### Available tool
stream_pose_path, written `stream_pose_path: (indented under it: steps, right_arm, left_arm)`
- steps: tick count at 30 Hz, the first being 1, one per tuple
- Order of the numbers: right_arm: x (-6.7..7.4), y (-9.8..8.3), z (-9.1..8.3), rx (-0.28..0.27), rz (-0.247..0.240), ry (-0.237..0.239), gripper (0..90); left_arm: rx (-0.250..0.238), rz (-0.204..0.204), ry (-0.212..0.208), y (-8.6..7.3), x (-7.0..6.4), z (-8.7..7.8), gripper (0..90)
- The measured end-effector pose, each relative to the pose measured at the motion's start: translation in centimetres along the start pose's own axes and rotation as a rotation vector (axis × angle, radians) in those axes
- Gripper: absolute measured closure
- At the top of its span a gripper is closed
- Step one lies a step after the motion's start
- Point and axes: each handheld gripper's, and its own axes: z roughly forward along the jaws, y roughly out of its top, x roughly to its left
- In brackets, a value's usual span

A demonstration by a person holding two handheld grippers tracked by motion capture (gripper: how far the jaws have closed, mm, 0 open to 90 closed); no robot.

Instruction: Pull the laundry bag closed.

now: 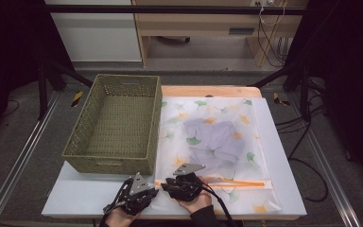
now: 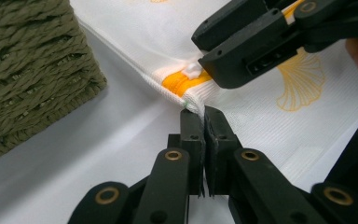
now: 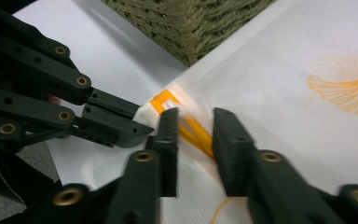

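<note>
1. High view: left gripper (image 1: pixel 144 195) and right gripper (image 1: pixel 182 185) sit side by side at the near edge of the white table (image 1: pixel 75 196), both at the near-left corner of the mesh laundry bag (image 1: pixel 212 146). Jaw tips hidden under the gripper bodies and grey plates, so the opening can't be read here. Hands cut off by the bottom edge; only knuckles and a dark sleeve show.
2. Same view: bag lies flat right of the woven basket (image 1: pixel 116 125), its left edge touching or just beside the basket wall. A pale garment (image 1: pixel 215 139) shows blurred through the mesh; what kind, can't tell. Orange zipper (image 1: pixel 238 182) runs along the bag's near side.
3. Left gripper view: left gripper (image 2: pixel 204 116) has its jaws nearly closed, pinching the bag's corner hem (image 2: pixel 193 100) just below the zipper's orange end (image 2: pixel 179 81). The right gripper's jaw comes in from upper right, over the white zipper pull (image 2: pixel 193 71), partly covering it. Basket cut off at left.
4. Right gripper view: right gripper (image 3: pixel 196 126) has its jaws partly open, astride the zipper tape (image 3: pixel 196 133); whether the pads touch it is unclear, image blurred. Left gripper enters from the left, level, clamped on the corner.
</note>
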Motion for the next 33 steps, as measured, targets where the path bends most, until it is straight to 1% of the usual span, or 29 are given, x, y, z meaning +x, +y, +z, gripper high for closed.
stream_pose_path:
  steps: [3, 4, 5, 6, 8, 9, 13, 14, 16, 18, 21, 23, 25, 27, 29, 31, 33]
  right_arm:
    - [-0.2, 0.1, -0.1, 0.012, 0.005, -0.003, 85.0]
    - [-0.2, 0.1, -0.1, 0.01, 0.004, -0.006, 90.0]
    - [-0.3, 0.1, -0.2, 0.012, 0.008, 0.013, 90.0]
    - [-0.3, 0.1, -0.2, 0.007, 0.006, 0.019, 90.0]
    - [-0.2, 0.1, -0.2, 0.007, 0.004, 0.015, 89.5]
    - [-0.2, 0.1, -0.2, 0.009, 0.008, 0.016, 87.4]
    - [-0.2, 0.3, -0.2, -0.013, 0.018, 0.019, 73.4]
    - [-0.1, 0.3, -0.1, -0.008, 0.015, 0.007, 70.4]
    - [-0.2, 0.5, 0.0, 0.001, 0.015, 0.005, 67.7]
    - [-0.3, 0.7, 0.1, -0.002, 0.009, -0.002, 64.9]
    - [-0.5, 1.0, 0.1, -0.003, 0.017, 0.009, 64.5]
    - [-0.4, 1.2, 0.0, -0.025, 0.024, 0.019, 64.6]
    - [-0.2, 1.3, 0.0, -0.033, 0.023, 0.026, 63.6]
    - [0.0, 1.4, 0.4, -0.018, 0.011, 0.028, 62.8]
    - [0.1, 1.3, 0.8, -0.002, 0.019, 0.036, 63.4]
    - [0.1, 1.2, 1.0, 0.012, 0.032, 0.052, 68.1]
    - [0.0, 1.2, 1.0, 0.016, 0.031, 0.073, 74.9]
  left_arm:
    - [-0.001, 0.004, 0.002, 0.0, 0.0, 0.0, 86.0]
    - [-0.001, 0.004, 0.003, 0.0, 0.0, 0.0, 86.0]
    - [-0.001, 0.004, 0.002, 0.0, 0.0, 0.0, 86.0]
    - [-0.002, 0.004, 0.002, 0.0, 0.0, 0.0, 86.0]
    - [-0.002, 0.005, 0.002, 0.0, 0.0, 0.0, 86.0]
    - [-0.002, 0.005, 0.003, 0.0, 0.0, 0.0, 86.0]
    - [0.0, 0.005, 0.0, 0.0, 0.0, 0.0, 86.0]
    - [0.002, 0.005, -0.001, 0.0, 0.0, 0.0, 86.0]
    - [0.005, 0.003, -0.005, 0.0, 0.0, 0.0, 85.9]
    - [0.007, 0.004, -0.006, 0.0, 0.1, 0.0, 85.9]
    - [0.012, 0.005, -0.003, 0.1, 0.1, -0.1, 86.0]
    - [0.013, 0.01, 0.01, 0.1, -0.1, -0.1, 86.1]
    - [0.016, 0.014, 0.022, 0.1, -0.2, -0.2, 86.3]
    - [0.016, 0.016, 0.024, 0.1, -0.3, -0.2, 86.4]
    - [0.017, 0.016, 0.022, 0.1, -0.3, -0.2, 86.4]
    - [0.02, 0.019, 0.021, 0.1, -0.2, -0.1, 86.4]
    - [0.018, 0.02, 0.021, 0.1, -0.2, -0.1, 86.4]
